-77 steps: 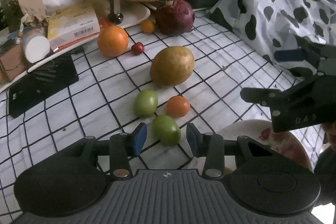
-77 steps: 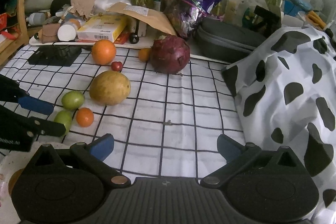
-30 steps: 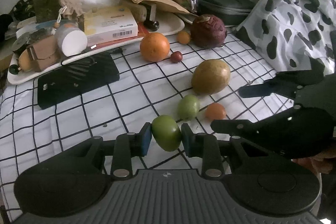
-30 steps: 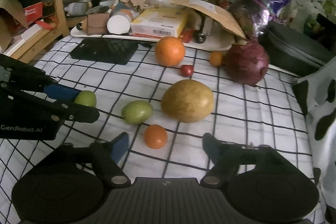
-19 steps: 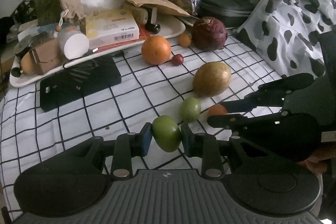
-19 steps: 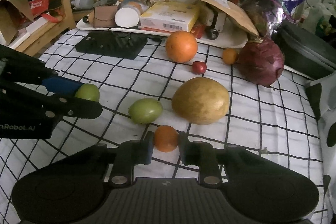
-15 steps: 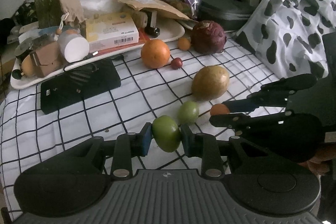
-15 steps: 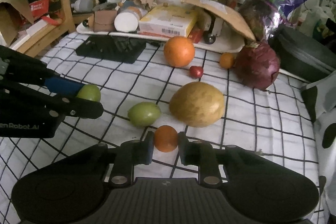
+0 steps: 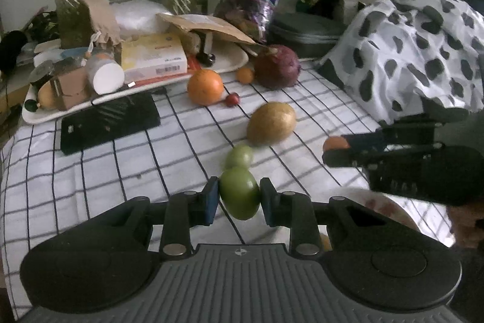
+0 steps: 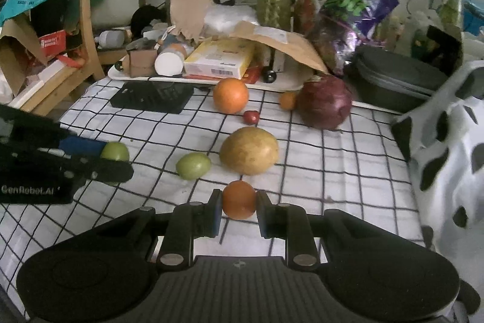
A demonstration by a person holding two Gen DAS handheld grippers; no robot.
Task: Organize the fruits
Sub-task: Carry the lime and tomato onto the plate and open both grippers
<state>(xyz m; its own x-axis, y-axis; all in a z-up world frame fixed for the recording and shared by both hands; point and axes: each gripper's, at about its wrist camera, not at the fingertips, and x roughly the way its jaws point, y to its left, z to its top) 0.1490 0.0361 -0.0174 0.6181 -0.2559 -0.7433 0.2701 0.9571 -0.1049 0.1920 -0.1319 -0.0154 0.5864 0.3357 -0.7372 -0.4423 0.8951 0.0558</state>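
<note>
Fruit, loose, on a checked cloth (image 10: 348,171): we count a large orange (image 10: 230,95), a small red fruit (image 10: 251,117), a small orange fruit (image 10: 287,100) beside a dark purple-red round thing (image 10: 324,102), a big yellow-brown fruit (image 10: 248,155) and one green fruit (image 10: 193,166) lying just left of it. They lie scattered with no order to them, which we take as the reason for the sorting. Two pieces are already off the cloth. Our left gripper (image 9: 239,199) is closed tight on a second green fruit (image 9: 239,196), both blue pads pressed to its sides; seen from the right wrist, that fruit pokes out past the finger ends. Our right gripper (image 10: 238,200) is likewise clamped narrow — on a small orange-red fruit (image 10: 239,199), held at its widest part so it should not slip. A pale bowl (image 9: 390,208) with reddish contents shows low at the right of the left view, under the right gripper; we judge it the likely place for both, though its inside is mostly hidden. Behind, a white tray (image 10: 290,80) of boxes and clutter is no part of the task.
</note>
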